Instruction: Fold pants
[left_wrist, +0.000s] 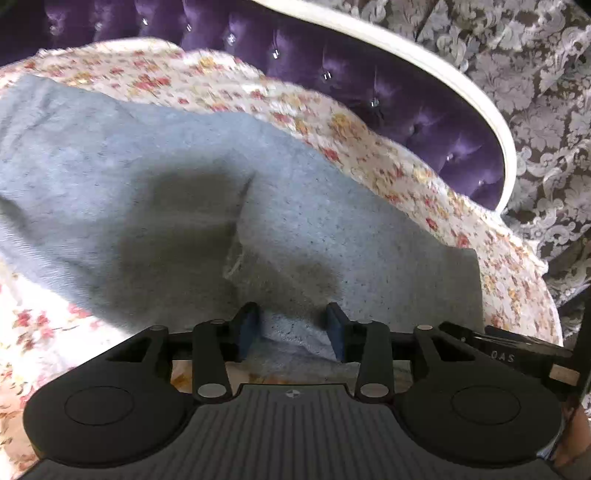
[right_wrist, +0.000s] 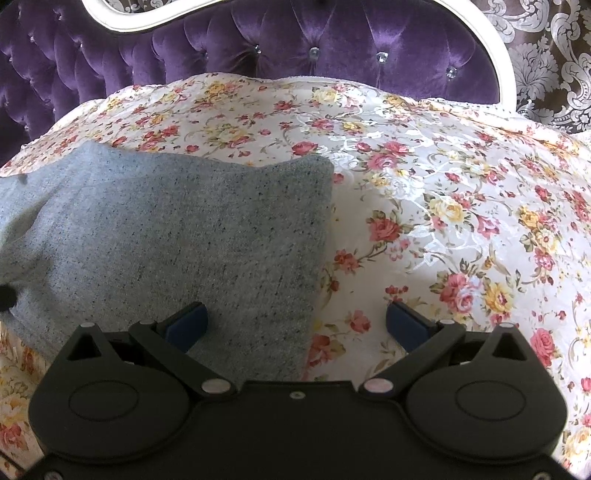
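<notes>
Folding in progress: left gripper (left_wrist: 293, 325), jaws narrowed, pinches grey pants (left_wrist: 184, 184) edge; right gripper (right_wrist: 295, 325) hovers, jaws wide. Next: right closes on hem.

Bare bedspread (right_wrist: 461, 221) right of pants (right_wrist: 177, 221); headboard (right_wrist: 332, 48) blocks beyond.

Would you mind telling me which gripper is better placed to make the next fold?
Probably the left gripper: pants fabric already sits between its fingers. The right gripper is wide open over their edge.
</notes>
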